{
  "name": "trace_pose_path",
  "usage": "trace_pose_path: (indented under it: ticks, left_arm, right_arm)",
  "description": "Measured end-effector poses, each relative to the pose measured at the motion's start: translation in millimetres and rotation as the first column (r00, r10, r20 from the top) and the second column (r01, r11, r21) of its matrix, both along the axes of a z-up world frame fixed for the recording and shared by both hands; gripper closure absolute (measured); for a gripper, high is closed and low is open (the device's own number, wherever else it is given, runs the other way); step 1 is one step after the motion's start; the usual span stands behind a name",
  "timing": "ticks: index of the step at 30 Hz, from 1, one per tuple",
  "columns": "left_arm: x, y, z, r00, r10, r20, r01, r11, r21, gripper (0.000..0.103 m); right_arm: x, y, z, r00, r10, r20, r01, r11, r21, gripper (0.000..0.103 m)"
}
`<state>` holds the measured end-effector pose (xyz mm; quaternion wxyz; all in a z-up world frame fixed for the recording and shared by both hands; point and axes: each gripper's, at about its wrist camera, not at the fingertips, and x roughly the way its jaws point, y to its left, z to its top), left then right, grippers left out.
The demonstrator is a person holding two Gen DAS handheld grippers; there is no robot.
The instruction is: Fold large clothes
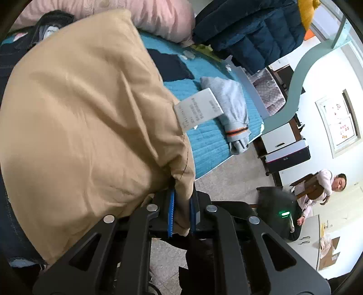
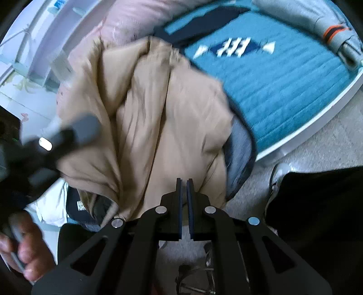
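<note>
- Tan jacket (image 1: 86, 127), a large padded garment, hangs bunched over the near edge of the bed (image 1: 211, 145), part of it lying on the teal quilted cover and part hanging toward the floor (image 1: 226, 181).
- Left gripper (image 1: 181, 213) has its blue-padded fingers (image 1: 171, 211) clamped on a fold of the jacket's hem, with tan cloth filling the narrow gap between them.
- White care label (image 1: 197, 109) sticks out from the jacket's edge above that grip.
- Right gripper (image 2: 184, 199) points down at the jacket from the floor side; its fingers (image 2: 179, 204) stand nearly together with a thin slit between them, and no cloth shows inside that slit.
- The right wrist view is blurred; in it the jacket (image 2: 158, 118) lies in deep folds, with a grey-blue lining (image 2: 240, 154) showing at its right edge.
- A hand (image 2: 25, 247) holds the other gripper's handle at the lower left of that view.
- Grey garment with an orange band (image 1: 231, 109) lies on the bed beyond the jacket, apart from it.
- Pink bedding (image 1: 145, 15) and a dark blue puffer coat (image 1: 254, 29) sit at the far side of the bed.
- A seated person (image 1: 317, 192) is well apart, by a counter (image 1: 306, 236).
</note>
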<state>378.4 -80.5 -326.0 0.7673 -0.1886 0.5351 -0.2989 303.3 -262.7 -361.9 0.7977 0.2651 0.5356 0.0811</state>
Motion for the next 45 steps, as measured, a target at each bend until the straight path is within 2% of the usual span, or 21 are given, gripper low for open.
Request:
trace_pose_path:
  ticks: [3,5,7,10,14,18,20,21,22,29,31,32,33,36,38,39,41,43,45]
  left_arm:
    - [-1,7,-4,1.000,0.010,-0.011,-0.011,1.000,-0.003,0.093]
    - [-3,12,-4,1.000,0.014,-0.009,-0.014,1.000,-0.004,0.093]
    - [-2,13,-4,1.000,0.018,-0.009,-0.018,1.000,-0.005,0.093]
    - [-4,15,-2,1.000,0.019,-0.012,-0.019,1.000,-0.006,0.093]
    - [-5,17,2,1.000,0.020,-0.013,-0.020,1.000,-0.015,0.093]
    - [-5,17,5,1.000,0.017,-0.004,-0.017,1.000,-0.019,0.093]
    - [-5,19,6,1.000,0.016,-0.004,-0.016,1.000,-0.025,0.093]
    - [-5,19,7,1.000,0.011,-0.005,-0.011,0.999,-0.030,0.093]
    - [-6,19,8,1.000,0.005,-0.002,-0.005,0.999,-0.033,0.093]
    - [-18,-1,13,0.996,-0.087,-0.006,0.086,0.994,-0.060,0.093]
    - [-24,-15,3,0.992,-0.125,-0.028,0.124,0.991,-0.046,0.093]
    - [-26,-20,-3,0.989,-0.138,-0.045,0.136,0.990,-0.041,0.093]
    - [-28,-27,-13,0.986,-0.149,-0.071,0.146,0.988,-0.047,0.093]
    - [-31,-38,-34,0.979,-0.164,-0.121,0.163,0.986,-0.018,0.092]
    - [-35,-45,-45,0.977,-0.174,-0.119,0.180,0.983,0.035,0.092]
    - [-36,-47,-46,0.978,-0.177,-0.115,0.183,0.982,0.048,0.092]
    - [-35,-47,-47,0.981,-0.167,-0.101,0.173,0.983,0.058,0.092]
    - [-31,-43,-43,0.984,-0.150,-0.092,0.154,0.987,0.044,0.092]
    - [-26,-41,-39,0.986,-0.145,-0.083,0.148,0.988,0.032,0.092]
  right_arm:
    - [1,-18,14,0.995,-0.062,0.074,0.060,0.998,0.037,0.097]
    - [5,-29,24,0.987,-0.102,0.121,0.091,0.991,0.097,0.095]
    - [20,-40,32,0.979,-0.130,0.155,0.108,0.984,0.142,0.073]
    - [43,-47,41,0.970,-0.145,0.192,0.116,0.981,0.157,0.067]
    - [86,-40,35,0.979,-0.103,0.174,0.068,0.978,0.195,0.067]
    - [103,-33,26,0.984,-0.082,0.156,0.044,0.971,0.237,0.067]
    - [102,-32,24,0.985,-0.074,0.155,0.033,0.968,0.250,0.088]
    - [98,-32,26,0.984,-0.071,0.166,0.027,0.968,0.249,0.094]
    - [92,-32,30,0.981,-0.075,0.177,0.030,0.969,0.246,0.095]
    - [19,-45,53,0.972,-0.147,0.181,0.107,0.972,0.210,0.096]
    - [4,-49,49,0.972,-0.173,0.157,0.144,0.973,0.181,0.096]
    - [-2,-50,42,0.975,-0.173,0.141,0.157,0.981,0.117,0.096]
    - [-3,-53,35,0.976,-0.186,0.116,0.175,0.980,0.094,0.096]
    - [-1,-60,3,0.978,-0.210,-0.012,0.210,0.978,0.020,0.095]
    - [-1,-65,-6,0.972,-0.227,-0.055,0.229,0.973,0.040,0.091]
    - [-2,-68,-3,0.971,-0.233,-0.051,0.236,0.970,0.064,0.090]
    - [-4,-67,14,0.975,-0.222,-0.010,0.222,0.974,0.039,0.087]
    - [-6,-62,40,0.977,-0.202,0.071,0.204,0.979,-0.018,0.087]
    - [-9,-56,63,0.972,-0.167,0.163,0.173,0.985,-0.022,0.087]
